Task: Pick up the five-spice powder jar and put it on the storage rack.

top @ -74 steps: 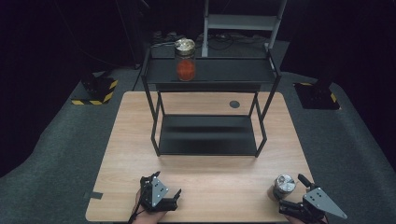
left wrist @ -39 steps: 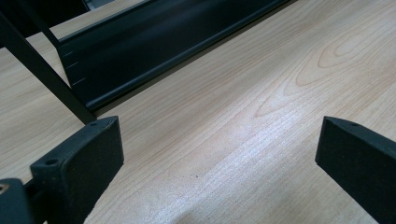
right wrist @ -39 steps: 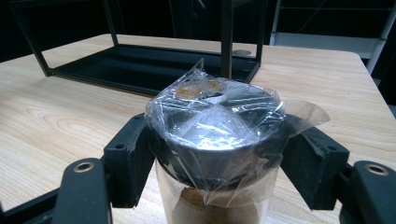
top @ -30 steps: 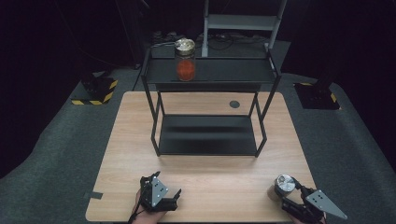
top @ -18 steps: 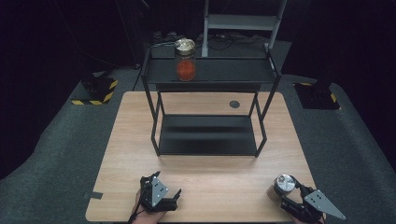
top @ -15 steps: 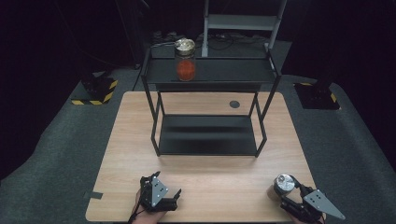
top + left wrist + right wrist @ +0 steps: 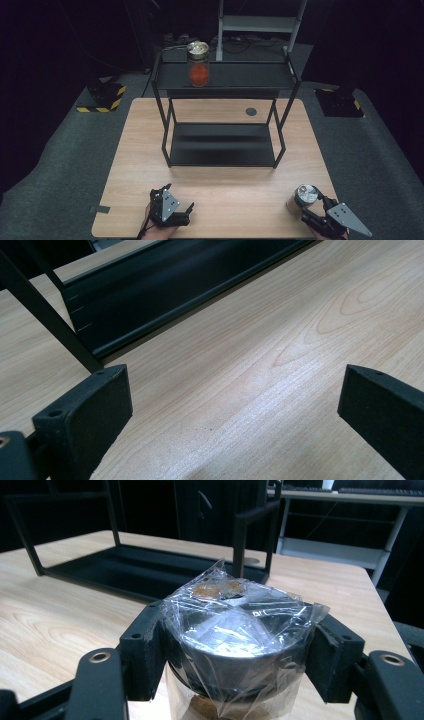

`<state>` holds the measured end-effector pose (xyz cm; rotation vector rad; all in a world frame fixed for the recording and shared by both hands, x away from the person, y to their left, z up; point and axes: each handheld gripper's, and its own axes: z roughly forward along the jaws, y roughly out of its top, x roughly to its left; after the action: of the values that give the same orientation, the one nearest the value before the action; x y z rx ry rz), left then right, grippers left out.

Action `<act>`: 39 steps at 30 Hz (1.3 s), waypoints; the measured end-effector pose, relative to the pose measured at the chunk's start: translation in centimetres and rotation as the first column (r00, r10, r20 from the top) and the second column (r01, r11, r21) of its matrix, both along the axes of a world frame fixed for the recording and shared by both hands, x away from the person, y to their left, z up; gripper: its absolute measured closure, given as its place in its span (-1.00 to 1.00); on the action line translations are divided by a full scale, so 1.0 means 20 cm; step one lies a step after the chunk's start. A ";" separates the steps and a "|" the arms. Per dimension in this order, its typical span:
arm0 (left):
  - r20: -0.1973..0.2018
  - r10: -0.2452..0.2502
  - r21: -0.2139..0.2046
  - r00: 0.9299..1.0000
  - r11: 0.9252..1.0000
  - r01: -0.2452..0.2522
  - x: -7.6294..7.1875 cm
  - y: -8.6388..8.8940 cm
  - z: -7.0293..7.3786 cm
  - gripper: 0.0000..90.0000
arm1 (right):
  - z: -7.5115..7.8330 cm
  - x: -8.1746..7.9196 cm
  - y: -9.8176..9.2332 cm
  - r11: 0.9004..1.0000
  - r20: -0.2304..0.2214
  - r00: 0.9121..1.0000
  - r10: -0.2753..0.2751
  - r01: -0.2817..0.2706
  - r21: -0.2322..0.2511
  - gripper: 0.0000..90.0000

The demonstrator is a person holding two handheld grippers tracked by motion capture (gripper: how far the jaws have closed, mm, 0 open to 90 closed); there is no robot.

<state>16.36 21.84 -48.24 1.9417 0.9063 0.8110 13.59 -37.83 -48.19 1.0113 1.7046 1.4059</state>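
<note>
Since the work in hand is lifting a jar, the lines run from the near edge outward.

Right gripper (image 7: 309, 209): at the near right corner of the table, its jaws have just been closing and now press on the near jar from both sides, high up at the lid.
Near jar (image 7: 235, 645): upright on the table (image 7: 235, 200) between those jaws; a metal lid under crinkled clear film, with brownish contents below. The grip sits at the lid, probably because the wrap and rim give the pads something firm to bite on.
Left gripper (image 7: 172, 212): low over the near left part of the table, jaws spread wide with only bare wood between them; it holds nothing and seems parked out of the way.
Rack (image 7: 225, 145): a black two-level frame in the middle of the table, lower tray bare, well apart from both grippers.
Far jar (image 7: 198, 64): upright on the rack's top shelf, left of centre, with red contents and a shiny lid.
Judgement: the grasp looks made; a straight lift should come next, likely toward the rack where a jar already stands.
</note>
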 end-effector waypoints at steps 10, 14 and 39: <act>-0.002 -0.007 -0.006 1.000 1.000 0.007 0.00 0.01 0.00 -0.97 | 0.07 0.05 0.07 0.999 0.014 0.999 0.035 -0.035 0.000 -0.24; -0.005 -0.011 -0.007 1.000 1.000 0.011 0.01 0.01 0.00 -0.97 | 0.10 0.07 0.10 0.999 0.018 0.999 0.046 -0.046 0.002 -0.24; -0.007 -0.025 -0.023 1.000 0.999 0.025 0.01 0.03 0.00 -0.97 | 0.32 0.26 0.29 0.991 0.057 0.991 0.123 -0.125 0.043 -0.24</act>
<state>16.59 22.47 -48.25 1.9342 0.8903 0.7761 18.84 -32.11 -41.87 0.8966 1.7273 1.5452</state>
